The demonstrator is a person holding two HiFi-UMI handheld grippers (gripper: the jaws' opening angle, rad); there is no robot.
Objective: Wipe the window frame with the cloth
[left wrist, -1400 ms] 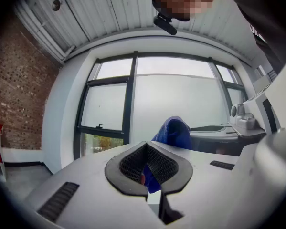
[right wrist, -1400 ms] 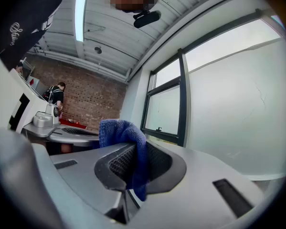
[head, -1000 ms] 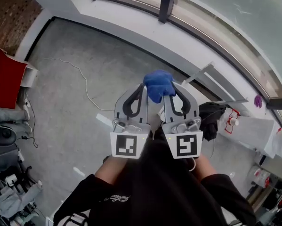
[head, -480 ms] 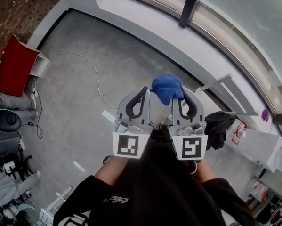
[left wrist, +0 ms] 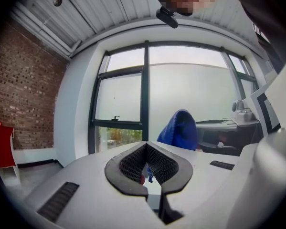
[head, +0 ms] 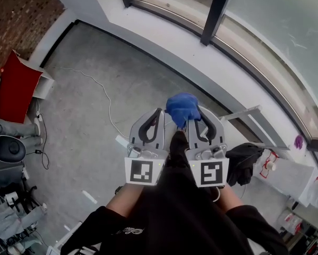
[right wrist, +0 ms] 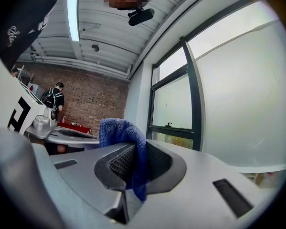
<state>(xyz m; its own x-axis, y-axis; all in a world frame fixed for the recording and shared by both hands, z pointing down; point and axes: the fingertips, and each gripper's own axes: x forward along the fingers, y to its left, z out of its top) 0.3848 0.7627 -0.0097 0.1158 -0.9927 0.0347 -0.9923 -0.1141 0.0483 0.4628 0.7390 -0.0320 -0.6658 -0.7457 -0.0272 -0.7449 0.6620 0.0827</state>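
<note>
R gripper [head: 194,116] pinches blue cloth [head: 182,108]; L gripper [head: 157,115] closed, empty.
Cloth bunches off R tips, mid head view, long axis along jaws, pointing 12 o'clock twd window frame [head: 214,15]; L gripper beside, at its 9 o'clock.

Pinching the lower folds of the blue cloth [right wrist: 121,130] out of sight between the jaws of the right gripper [right wrist: 135,162]. Losing the window frame [head: 216,14] past the top edge, above the cloth. Failing to resolve the floor clutter [head: 10,217] far below and left of the cloth, and a purple speck [head: 298,141] to the cloth's right.
</note>
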